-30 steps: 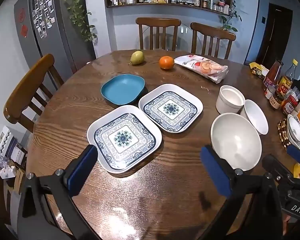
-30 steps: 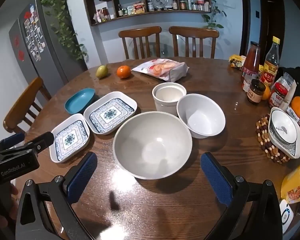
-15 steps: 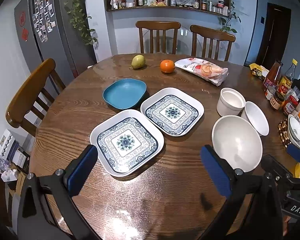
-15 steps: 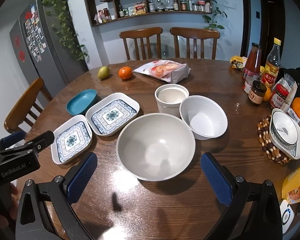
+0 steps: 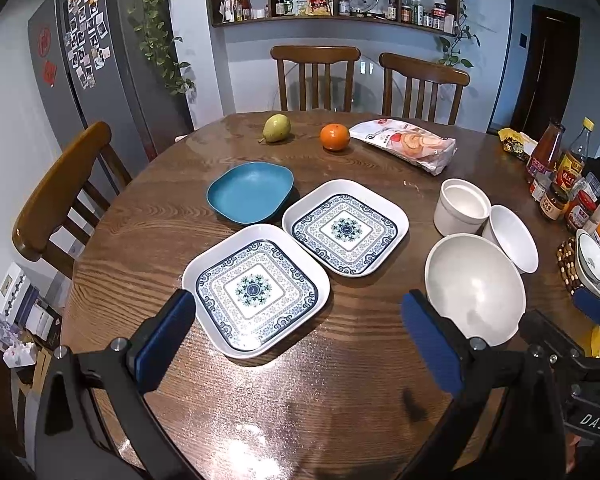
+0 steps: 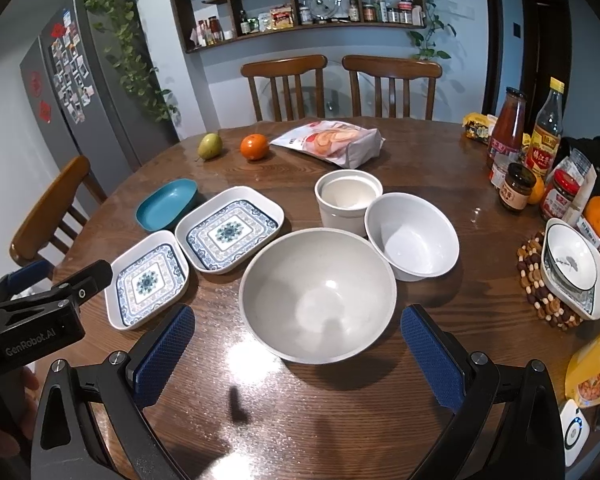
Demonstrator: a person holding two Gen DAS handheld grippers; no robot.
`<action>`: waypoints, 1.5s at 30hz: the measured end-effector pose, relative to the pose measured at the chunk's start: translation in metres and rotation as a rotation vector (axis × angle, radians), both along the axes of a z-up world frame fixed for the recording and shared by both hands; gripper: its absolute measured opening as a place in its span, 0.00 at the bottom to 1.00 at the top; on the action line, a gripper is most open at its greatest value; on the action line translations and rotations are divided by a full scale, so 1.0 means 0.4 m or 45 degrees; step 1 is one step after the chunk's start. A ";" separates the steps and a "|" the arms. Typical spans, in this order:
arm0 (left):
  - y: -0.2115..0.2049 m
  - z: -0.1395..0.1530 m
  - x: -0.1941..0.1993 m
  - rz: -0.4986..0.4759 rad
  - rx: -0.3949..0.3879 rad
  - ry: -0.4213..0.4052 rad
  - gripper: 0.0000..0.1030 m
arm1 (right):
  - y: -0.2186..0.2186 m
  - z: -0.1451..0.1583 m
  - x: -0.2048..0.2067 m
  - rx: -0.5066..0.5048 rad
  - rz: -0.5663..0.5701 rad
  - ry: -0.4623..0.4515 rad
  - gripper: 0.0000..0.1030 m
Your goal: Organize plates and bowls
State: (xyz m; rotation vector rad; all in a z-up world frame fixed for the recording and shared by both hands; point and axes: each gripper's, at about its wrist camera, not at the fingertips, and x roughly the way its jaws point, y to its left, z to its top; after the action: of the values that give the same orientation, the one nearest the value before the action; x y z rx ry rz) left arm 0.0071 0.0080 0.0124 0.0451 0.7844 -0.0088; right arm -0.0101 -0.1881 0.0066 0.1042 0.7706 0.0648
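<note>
Behind large bowl (image 6: 318, 296), cup (image 6: 346, 204) base hidden.

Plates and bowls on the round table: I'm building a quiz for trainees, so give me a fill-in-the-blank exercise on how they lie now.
1. The two patterned square plates lie side by side, and behind them sits a plain ____ dish.
2. The large bowl nearest the right gripper holds ____.
3. Between the pear and the snack bag lies an ____.
4. Both the left gripper and the right gripper stand ____.

Missing words: blue; nothing; orange; open
</note>
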 end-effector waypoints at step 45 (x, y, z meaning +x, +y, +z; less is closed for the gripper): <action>0.143 -0.073 0.044 0.108 -0.113 0.150 0.99 | 0.159 -0.008 0.023 0.006 0.246 0.045 1.00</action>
State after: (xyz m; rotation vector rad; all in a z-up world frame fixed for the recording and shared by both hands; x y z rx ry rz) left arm 0.0247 0.0653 -0.0169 -0.0731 0.9022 0.0346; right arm -0.0011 -0.1244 0.0034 0.0352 0.8146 0.2489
